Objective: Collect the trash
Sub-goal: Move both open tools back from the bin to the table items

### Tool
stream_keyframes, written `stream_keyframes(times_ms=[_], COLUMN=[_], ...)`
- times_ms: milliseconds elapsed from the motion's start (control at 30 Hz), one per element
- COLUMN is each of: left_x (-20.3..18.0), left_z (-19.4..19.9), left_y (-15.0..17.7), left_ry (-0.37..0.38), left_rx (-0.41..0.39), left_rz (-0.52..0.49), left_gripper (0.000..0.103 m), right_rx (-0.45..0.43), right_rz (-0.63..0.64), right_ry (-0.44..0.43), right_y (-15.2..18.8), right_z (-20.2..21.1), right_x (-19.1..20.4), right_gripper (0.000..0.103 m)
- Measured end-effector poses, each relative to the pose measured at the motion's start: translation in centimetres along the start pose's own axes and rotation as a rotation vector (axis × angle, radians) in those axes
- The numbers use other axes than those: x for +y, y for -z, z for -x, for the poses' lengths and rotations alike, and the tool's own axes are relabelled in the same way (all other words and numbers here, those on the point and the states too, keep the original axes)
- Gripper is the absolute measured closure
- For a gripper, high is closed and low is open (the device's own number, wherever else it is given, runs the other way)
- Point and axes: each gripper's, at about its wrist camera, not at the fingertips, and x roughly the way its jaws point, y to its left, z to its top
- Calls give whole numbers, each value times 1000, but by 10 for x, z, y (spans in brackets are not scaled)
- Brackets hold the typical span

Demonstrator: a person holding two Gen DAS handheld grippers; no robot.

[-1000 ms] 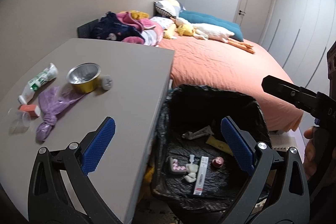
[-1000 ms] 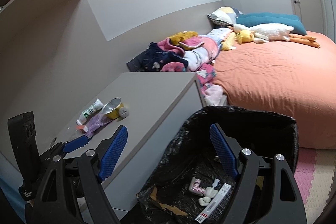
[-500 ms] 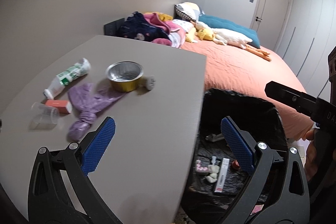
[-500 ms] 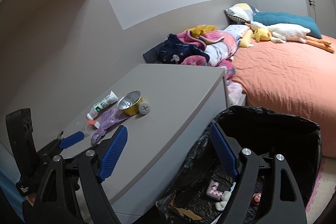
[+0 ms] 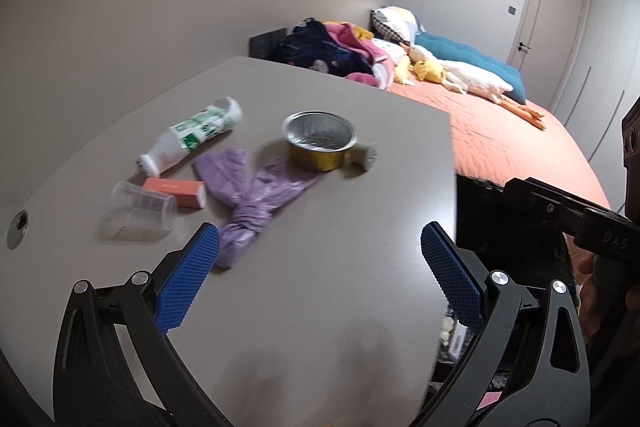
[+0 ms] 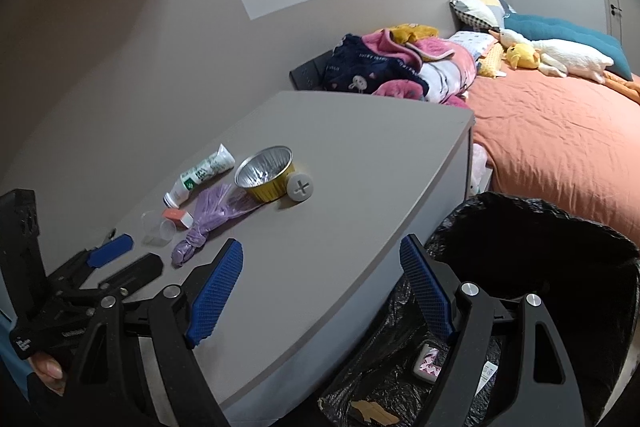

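Observation:
Trash lies on the grey table (image 5: 328, 299): a white and green bottle (image 5: 192, 133), a foil cup (image 5: 320, 141), a grey cap (image 5: 366, 155), a knotted purple bag (image 5: 256, 201), an orange box (image 5: 174, 191) and a clear plastic cup (image 5: 138, 213). My left gripper (image 5: 320, 255) is open and empty, low over the table, just short of the purple bag. My right gripper (image 6: 320, 269) is open and empty over the table's edge beside the black-lined bin (image 6: 532, 259). The same trash shows in the right wrist view, with the foil cup (image 6: 266, 177) and purple bag (image 6: 204, 225).
The bin stands on the floor right of the table and holds several discarded items (image 6: 428, 367). An orange bed (image 6: 560, 135) with clothes (image 6: 384, 67), pillows and plush toys lies beyond. A wall runs along the table's left side.
Both grippers have swung left, away from the bin and over the table. The left one has come closer to the trash pile. Both stay open and empty.

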Motion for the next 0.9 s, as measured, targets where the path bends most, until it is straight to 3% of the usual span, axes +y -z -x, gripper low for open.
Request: stream_keyframes(times_ms=[900], left_x=[104], left_z=[-20], left_y=[-5], left_ry=[-158], left_rx=[21], left_rz=[101], left_gripper=[6], right_rx=[127], right_rz=[105], right_ry=[-2], right_y=[-23], right_z=[-88], right_x=[30], right_gripper=[22])
